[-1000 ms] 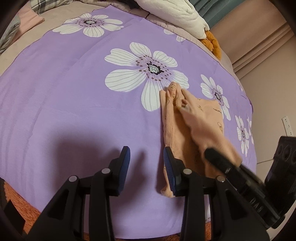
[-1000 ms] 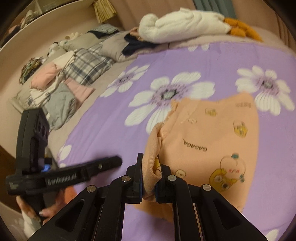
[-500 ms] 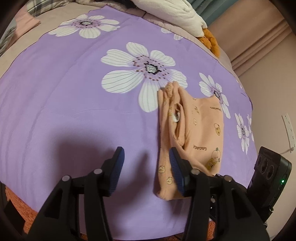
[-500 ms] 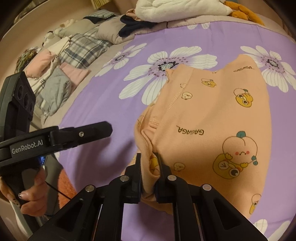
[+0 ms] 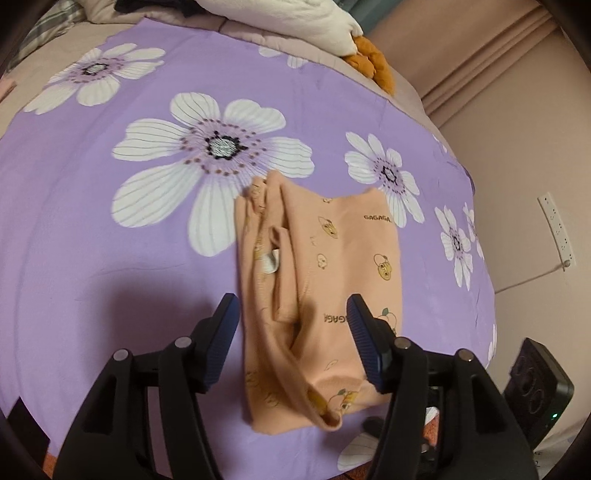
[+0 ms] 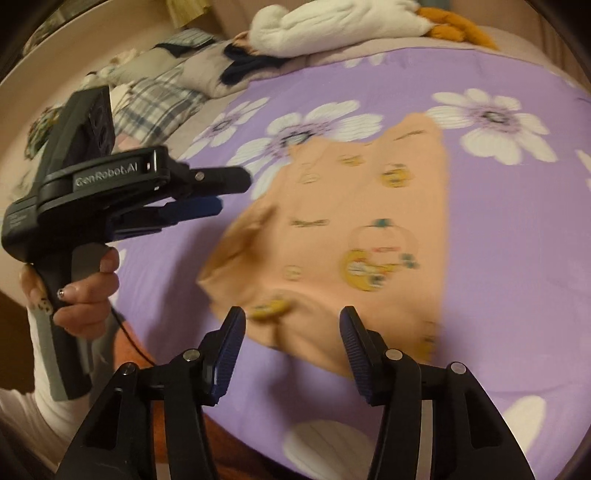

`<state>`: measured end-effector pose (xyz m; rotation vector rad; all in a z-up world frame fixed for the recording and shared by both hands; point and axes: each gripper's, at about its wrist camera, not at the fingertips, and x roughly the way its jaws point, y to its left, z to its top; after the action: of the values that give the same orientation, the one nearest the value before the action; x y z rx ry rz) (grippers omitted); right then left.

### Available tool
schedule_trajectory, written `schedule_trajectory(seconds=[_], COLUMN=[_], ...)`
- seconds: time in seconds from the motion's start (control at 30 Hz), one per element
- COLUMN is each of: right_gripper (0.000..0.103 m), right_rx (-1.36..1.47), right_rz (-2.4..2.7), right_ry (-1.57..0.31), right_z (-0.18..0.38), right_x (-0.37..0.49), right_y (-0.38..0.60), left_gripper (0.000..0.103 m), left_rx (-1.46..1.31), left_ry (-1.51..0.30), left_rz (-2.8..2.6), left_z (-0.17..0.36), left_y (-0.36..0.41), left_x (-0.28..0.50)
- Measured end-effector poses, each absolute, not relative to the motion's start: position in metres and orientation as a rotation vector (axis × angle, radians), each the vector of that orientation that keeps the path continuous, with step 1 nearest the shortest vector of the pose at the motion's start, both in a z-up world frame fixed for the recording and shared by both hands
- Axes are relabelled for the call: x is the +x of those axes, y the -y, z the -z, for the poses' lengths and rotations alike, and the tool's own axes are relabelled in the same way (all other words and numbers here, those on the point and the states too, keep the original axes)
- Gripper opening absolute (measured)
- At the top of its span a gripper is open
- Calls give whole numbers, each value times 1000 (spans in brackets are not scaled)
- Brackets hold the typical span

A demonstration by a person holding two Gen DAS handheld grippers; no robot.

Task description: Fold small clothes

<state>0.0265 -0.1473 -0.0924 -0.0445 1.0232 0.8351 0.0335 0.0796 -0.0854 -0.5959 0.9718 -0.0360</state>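
Observation:
A small peach garment (image 5: 325,280) with cartoon prints and "GAGAGA" lettering lies folded on the purple flowered bedspread (image 5: 110,258). A white label (image 5: 271,263) shows in its middle fold. My left gripper (image 5: 291,325) is open and empty, hovering over the garment's near end with a finger on each side. My right gripper (image 6: 291,339) is open and empty just in front of the garment (image 6: 354,240), which looks blurred. The left gripper's body (image 6: 110,192) shows at the left of the right wrist view, held in a hand.
A white plush toy (image 5: 306,18) with orange feet lies at the bed's far edge. Piled plaid and pink clothes (image 6: 155,96) sit at the far left. A wall with a power strip (image 5: 556,229) is to the right. The bed's near edge (image 5: 258,465) is close below.
My right gripper let go of the garment's edge and opened; the lifted flap now lies flat. My left gripper moved right over the garment and opened wider.

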Motion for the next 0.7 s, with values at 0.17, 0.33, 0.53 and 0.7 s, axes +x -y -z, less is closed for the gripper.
schedule_trajectory(seconds=[0.17,0.33,0.53,0.7], right_gripper=[53,56,63,63], right_rx=[25,83,146,206], right_rz=[-707,-623,-605,-648], right_ry=[-1036,-1051,-1083,-1112], right_z=[97,106,116,122], right_x=[51,81,107,118], right_y=[170,175,175,167], left_gripper=[64,66,73,73], left_rx=[-542,-521,-549,-572], left_ry=[-1031,-1085,-1101,-1098], left_rz=[52,61,111,154], left_z=[102,124,139,144], left_y=[-66,-62,-62,-62], left_x=[47,53,56,66])
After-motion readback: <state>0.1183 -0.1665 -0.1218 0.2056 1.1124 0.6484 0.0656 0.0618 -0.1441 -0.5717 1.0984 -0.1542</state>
